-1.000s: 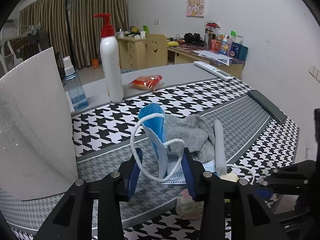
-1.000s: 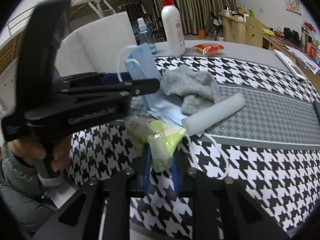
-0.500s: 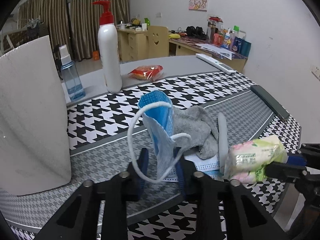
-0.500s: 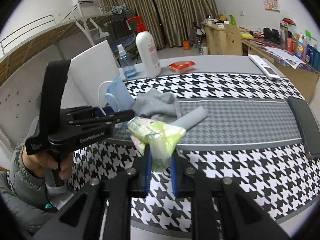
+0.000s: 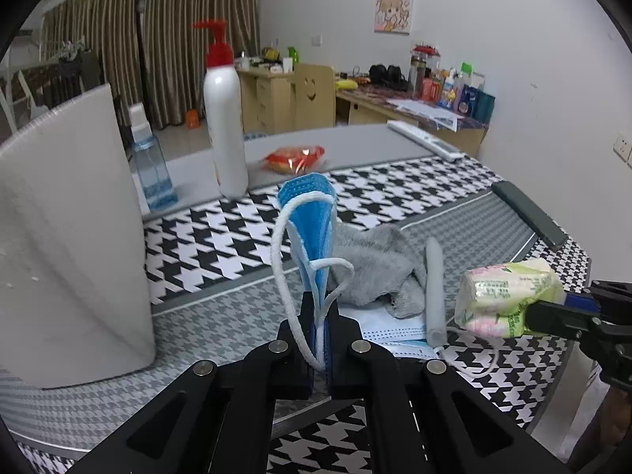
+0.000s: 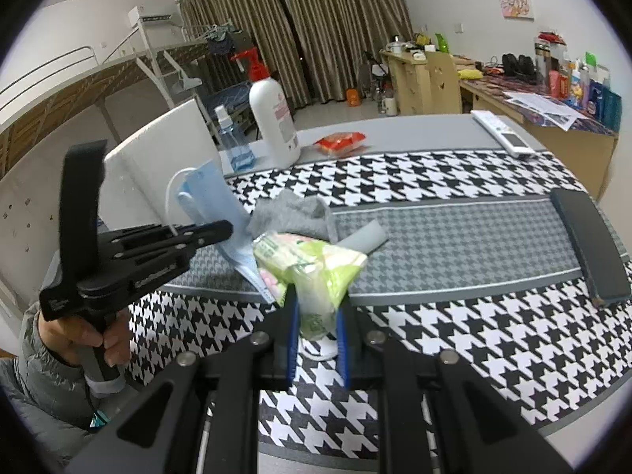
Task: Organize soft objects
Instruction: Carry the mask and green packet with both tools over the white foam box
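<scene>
My left gripper (image 5: 320, 324) is shut on a folded blue face mask (image 5: 312, 233) and holds it upright above the table; it also shows in the right wrist view (image 6: 209, 197). My right gripper (image 6: 316, 316) is shut on a green and pink tissue pack (image 6: 312, 268), lifted off the table; the pack also shows in the left wrist view (image 5: 505, 296). A grey sock (image 5: 375, 272), a grey foam tube (image 5: 432, 288) and another mask (image 5: 391, 331) lie on the houndstooth cloth beyond the grippers.
A white foam board (image 5: 67, 237) stands at the left. A white pump bottle (image 5: 225, 126), a blue spray bottle (image 5: 150, 162) and a red snack packet (image 5: 294, 158) stand at the back. A dark flat bar (image 6: 588, 245) lies at the right edge. A remote (image 6: 501, 134) lies far right.
My left gripper has closed fully on the blue mask. My right gripper has lifted the tissue pack up off the table and pulled back.
</scene>
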